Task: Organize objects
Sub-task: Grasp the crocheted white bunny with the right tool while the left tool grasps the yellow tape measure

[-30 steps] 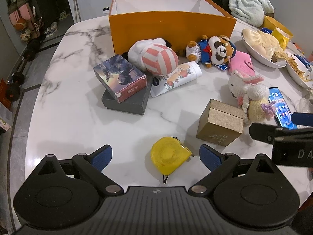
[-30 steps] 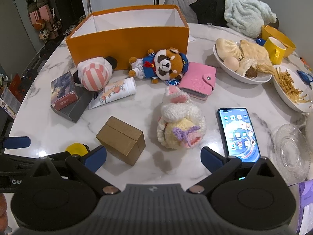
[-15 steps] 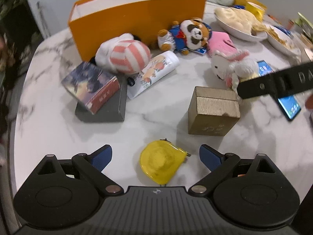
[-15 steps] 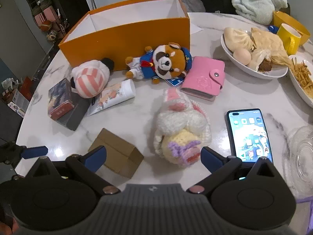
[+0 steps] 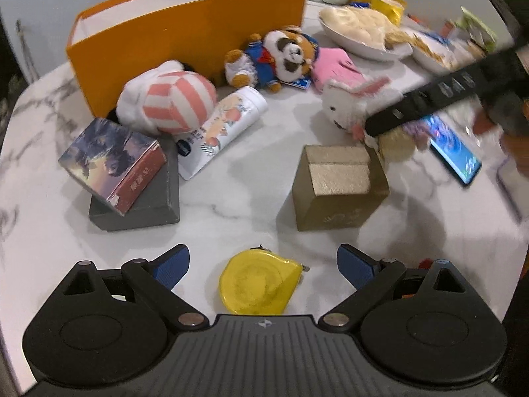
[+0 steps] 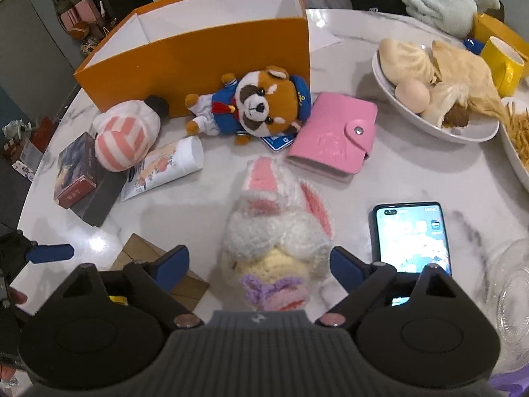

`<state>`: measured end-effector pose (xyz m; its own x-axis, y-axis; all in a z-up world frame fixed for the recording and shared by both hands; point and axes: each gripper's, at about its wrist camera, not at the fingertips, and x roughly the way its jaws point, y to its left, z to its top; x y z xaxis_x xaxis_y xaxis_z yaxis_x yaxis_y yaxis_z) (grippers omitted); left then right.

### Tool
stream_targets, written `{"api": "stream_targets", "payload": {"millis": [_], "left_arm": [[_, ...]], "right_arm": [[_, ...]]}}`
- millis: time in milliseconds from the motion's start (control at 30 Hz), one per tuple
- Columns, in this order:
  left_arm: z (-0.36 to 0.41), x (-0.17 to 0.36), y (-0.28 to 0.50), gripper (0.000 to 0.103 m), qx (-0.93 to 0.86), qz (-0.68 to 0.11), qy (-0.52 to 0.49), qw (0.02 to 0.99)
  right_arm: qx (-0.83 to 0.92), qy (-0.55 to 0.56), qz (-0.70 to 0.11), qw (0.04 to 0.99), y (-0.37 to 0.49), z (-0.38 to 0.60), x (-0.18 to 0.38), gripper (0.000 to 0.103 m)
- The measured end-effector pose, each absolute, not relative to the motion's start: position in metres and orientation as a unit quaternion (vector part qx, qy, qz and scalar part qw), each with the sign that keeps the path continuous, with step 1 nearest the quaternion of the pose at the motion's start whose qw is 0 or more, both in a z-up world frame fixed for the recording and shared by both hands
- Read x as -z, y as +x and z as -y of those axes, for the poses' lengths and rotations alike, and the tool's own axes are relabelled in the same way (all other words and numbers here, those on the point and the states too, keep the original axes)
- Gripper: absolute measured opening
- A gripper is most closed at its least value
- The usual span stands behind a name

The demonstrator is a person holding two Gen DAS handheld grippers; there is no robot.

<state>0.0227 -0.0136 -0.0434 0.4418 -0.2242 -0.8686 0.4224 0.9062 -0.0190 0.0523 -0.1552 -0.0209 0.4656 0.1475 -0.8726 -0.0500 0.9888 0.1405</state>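
1. Left wrist view: the left gripper (image 5: 263,263) is held wide above the marble table (image 5: 231,198); a yellow tape measure (image 5: 259,286) lies between its blue pads, untouched; the orange box (image 5: 185,29) stands at the far edge.
2. Right wrist view: the right gripper (image 6: 259,264) is seen closing, still wide, around the crocheted bunny (image 6: 277,241); no pad contact is visible.

White marble table (image 6: 429,178), crocheted rabbit (image 6: 281,241) between the right gripper (image 6: 259,264) fingers, phone (image 6: 413,235) to its right, brown box (image 6: 155,264) left, pink wallet (image 6: 334,135), panda plush (image 6: 261,106), orange box (image 6: 205,56) beyond, yellow tape measure (image 5: 258,284) between the left gripper (image 5: 263,266) fingers.
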Motion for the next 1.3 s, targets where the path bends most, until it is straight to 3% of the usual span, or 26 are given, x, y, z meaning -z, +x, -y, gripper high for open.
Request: {"api": "stream_targets", "payload": {"millis": [567, 600, 667, 767, 1100, 1167, 1300], "left_arm": [[0.008, 0.059, 0.02, 0.103, 0.22, -0.514, 0.116, 0.821], [0.007, 0.059, 0.02, 0.102, 0.221, -0.516, 0.113, 0.82], [0.007, 0.061, 0.021, 0.082, 0.222, -0.523, 0.11, 0.816], [0.006, 0.061, 0.022, 0.068, 0.221, -0.527, 0.107, 0.814], [0.017, 0.063, 0.015, 0.068, 0.221, -0.497, 0.164, 0.823], [0.018, 0.063, 0.016, 0.067, 0.221, -0.496, 0.166, 0.823], [0.016, 0.063, 0.019, 0.065, 0.22, -0.498, 0.159, 0.824]], "right_arm": [[-0.034, 0.005, -0.515, 0.857, 0.078, 0.151, 0.048, 0.092], [-0.035, 0.007, -0.517, 0.855, 0.078, 0.153, 0.049, 0.091], [-0.035, 0.01, -0.521, 0.853, 0.079, 0.155, 0.052, 0.091], [-0.038, 0.011, -0.524, 0.851, 0.08, 0.155, 0.055, 0.09], [-0.045, -0.001, -0.529, 0.848, 0.078, 0.153, 0.061, 0.09], [-0.044, -0.001, -0.529, 0.848, 0.079, 0.153, 0.062, 0.078], [-0.051, 0.0, -0.526, 0.849, 0.079, 0.152, 0.061, 0.073]]}}
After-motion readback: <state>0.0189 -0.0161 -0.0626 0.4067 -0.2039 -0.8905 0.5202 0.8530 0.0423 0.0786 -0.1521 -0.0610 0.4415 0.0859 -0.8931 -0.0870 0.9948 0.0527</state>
